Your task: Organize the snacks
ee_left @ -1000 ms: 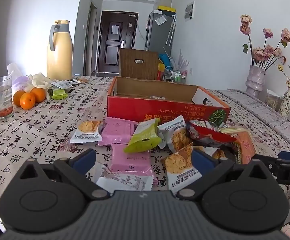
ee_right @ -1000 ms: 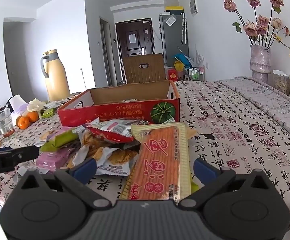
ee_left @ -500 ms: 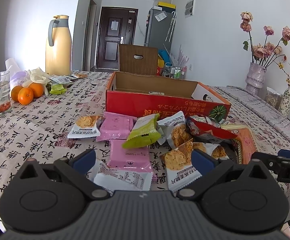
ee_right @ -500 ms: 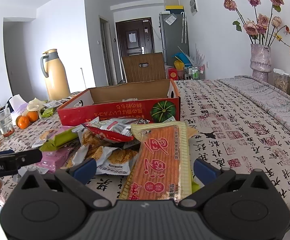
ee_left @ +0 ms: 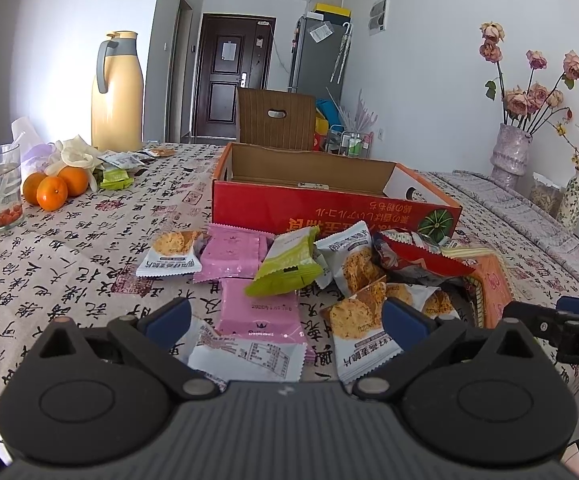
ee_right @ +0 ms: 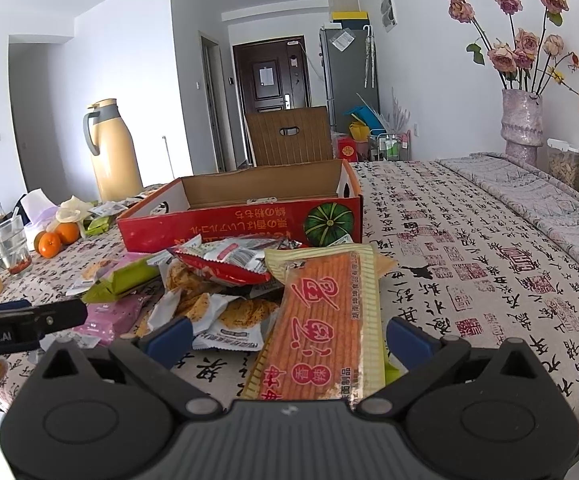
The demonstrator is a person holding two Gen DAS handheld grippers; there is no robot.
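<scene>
Change since earlier frame: left gripper (ee_left: 285, 322) slightly lower, nearer pile.
Right gripper (ee_right: 289, 338): jaws wide, empty.
Orange packet (ee_right: 321, 320): lower centre, between right jaws, long axis pointing away.
Box (ee_right: 245, 224): beyond, mid-frame.
Left jaws: wide, empty.

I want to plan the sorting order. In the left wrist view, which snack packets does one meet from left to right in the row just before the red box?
White cracker packet → pink packet → green packet → white packet of crisp slices → red packet.
</scene>
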